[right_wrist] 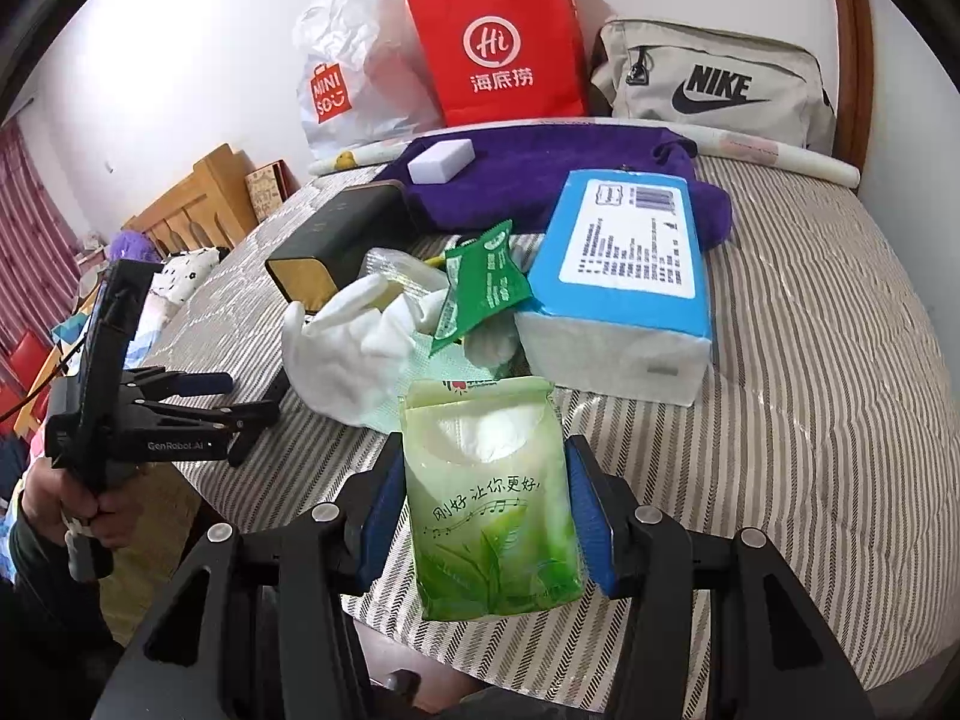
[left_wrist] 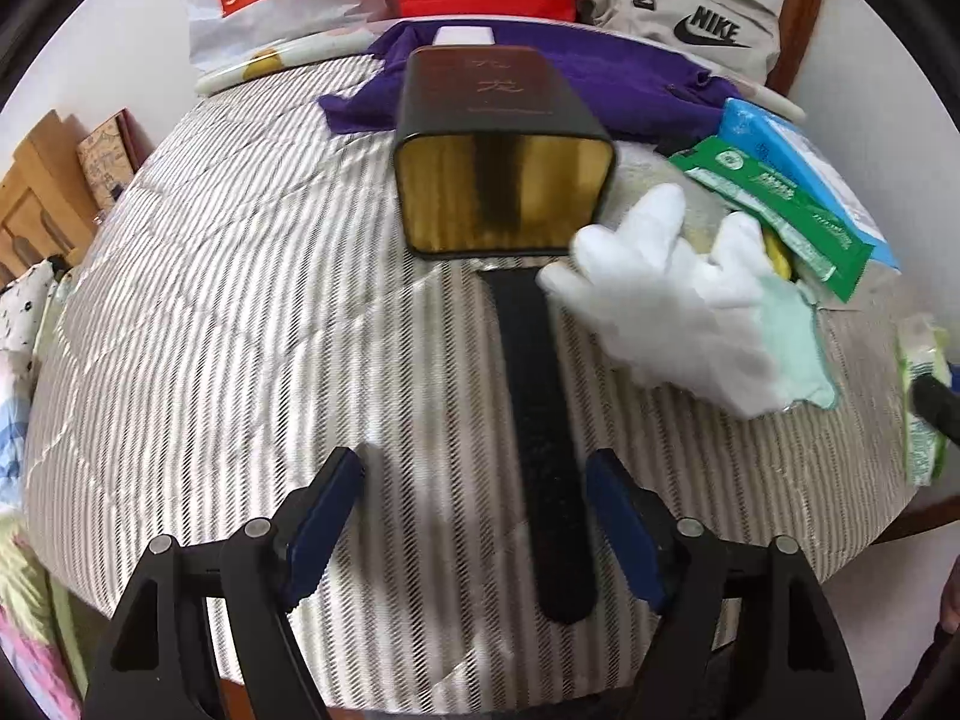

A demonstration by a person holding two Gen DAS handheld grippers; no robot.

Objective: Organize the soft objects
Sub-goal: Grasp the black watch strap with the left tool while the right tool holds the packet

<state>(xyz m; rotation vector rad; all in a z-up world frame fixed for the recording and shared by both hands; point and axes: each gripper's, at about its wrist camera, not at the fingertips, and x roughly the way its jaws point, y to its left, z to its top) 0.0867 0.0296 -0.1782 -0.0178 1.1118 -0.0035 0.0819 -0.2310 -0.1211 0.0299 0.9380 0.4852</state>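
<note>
Tissues in a green pack (right_wrist: 489, 498) sit clamped between the blue pads of the right claw (right_wrist: 486, 504), held upright just above the near edge of the striped worktop (right_wrist: 810, 396). Ahead of the pack lies a heap of soft things: a white glove (right_wrist: 348, 348), a green sachet (right_wrist: 480, 288) leaning on it, and just beside them a blue-topped pack of paper napkins (right_wrist: 624, 282). Behind these a purple cloth (right_wrist: 540, 174) is spread out with a white sponge (right_wrist: 441, 161) resting on it. A dark tin box (left_wrist: 504, 150) lies on its side, its gold-lined mouth facing the left wrist camera, with its black lid (left_wrist: 540, 438) flat on the striped cover in front. The left claw (left_wrist: 474, 516) hangs over that lid with its pads apart, gripping nothing. At the back stand a red paper bag (right_wrist: 504, 48), a white plastic bag (right_wrist: 348, 72) and a beige Nike bag (right_wrist: 714, 84).
</note>
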